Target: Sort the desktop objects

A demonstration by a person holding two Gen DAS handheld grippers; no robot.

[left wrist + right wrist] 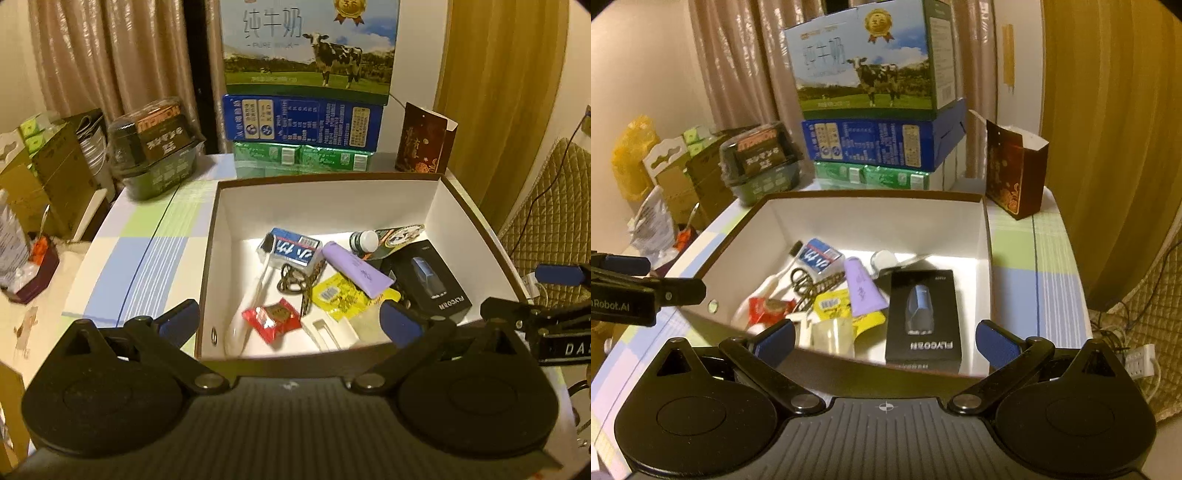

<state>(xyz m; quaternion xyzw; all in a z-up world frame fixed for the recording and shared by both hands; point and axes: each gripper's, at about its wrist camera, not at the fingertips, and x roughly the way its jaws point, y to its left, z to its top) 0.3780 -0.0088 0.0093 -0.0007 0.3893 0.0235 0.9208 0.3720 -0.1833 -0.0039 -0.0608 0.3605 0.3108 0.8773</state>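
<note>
A brown cardboard box [221, 206] with a white inside sits on the checked tablecloth. Inside lie a black FLYCO box [428, 280], a purple tube [354, 269], a yellow packet [338, 297], a red sachet [271, 319], scissors [295, 282], a white toothbrush [255, 291], a blue-and-white carton [291, 251] and a small bottle [365, 242]. My left gripper [290, 323] hangs open above the box's near wall, nothing between its fingers. My right gripper [886, 341] is open too, over the near rim of the same box [984, 236], beside the FLYCO box [923, 317].
Stacked milk cartons [306, 51] stand behind the box, with a dark gift bag [423, 138] at the back right and a wrapped dark tin [155, 144] at the back left. Cardboard boxes [44, 177] crowd the left. A curtain and a quilted seat [554, 206] lie to the right.
</note>
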